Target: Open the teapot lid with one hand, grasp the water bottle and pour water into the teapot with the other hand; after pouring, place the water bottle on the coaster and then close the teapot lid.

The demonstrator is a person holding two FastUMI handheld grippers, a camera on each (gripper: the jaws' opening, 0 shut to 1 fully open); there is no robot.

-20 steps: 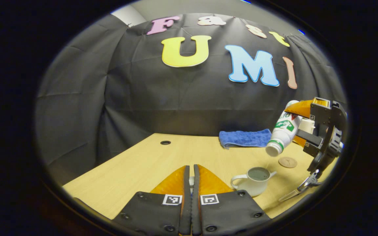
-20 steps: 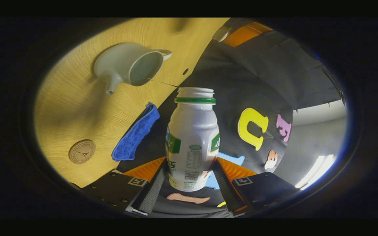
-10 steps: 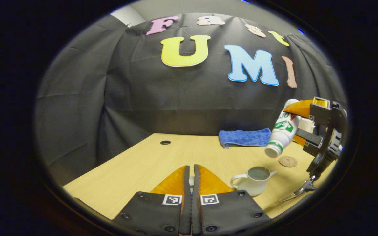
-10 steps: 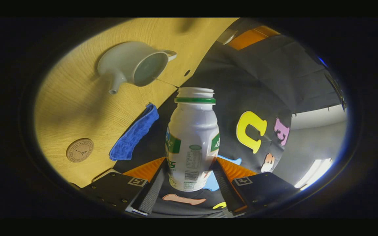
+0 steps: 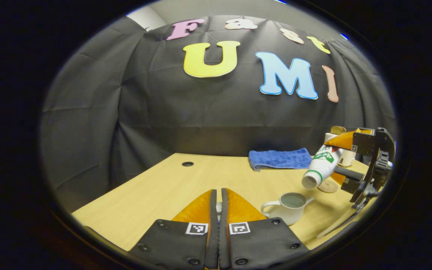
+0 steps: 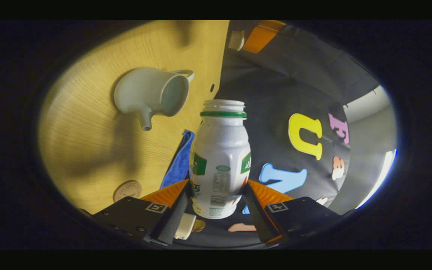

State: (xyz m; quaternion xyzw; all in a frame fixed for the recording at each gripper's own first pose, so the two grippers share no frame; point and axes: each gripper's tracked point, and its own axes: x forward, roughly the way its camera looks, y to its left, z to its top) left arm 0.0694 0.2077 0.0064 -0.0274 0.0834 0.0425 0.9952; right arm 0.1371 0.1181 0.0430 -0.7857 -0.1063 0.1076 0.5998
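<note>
- Right gripper point(image 6: 216, 198): both fingers pinch the water bottle point(image 6: 219, 161) at its lower body; mouth uncapped.
- Left gripper view: water bottle point(image 5: 323, 165) is tilted, mouth pointing down-left, held in the air just above and to the right of the teapot point(image 5: 288, 207). Right gripper point(image 5: 345, 157) sits at the far right.
- Teapot stands lidless on the wooden table point(image 5: 171, 187); dark interior visible.
- Left gripper point(image 5: 218, 204): fingers pressed together on a small pale item, presumably the lid; too hidden to identify.
- Coaster point(image 6: 127, 190) lies on the table near the blue cloth point(image 6: 180, 163); in the left gripper view the bottle partly hides it.
</note>
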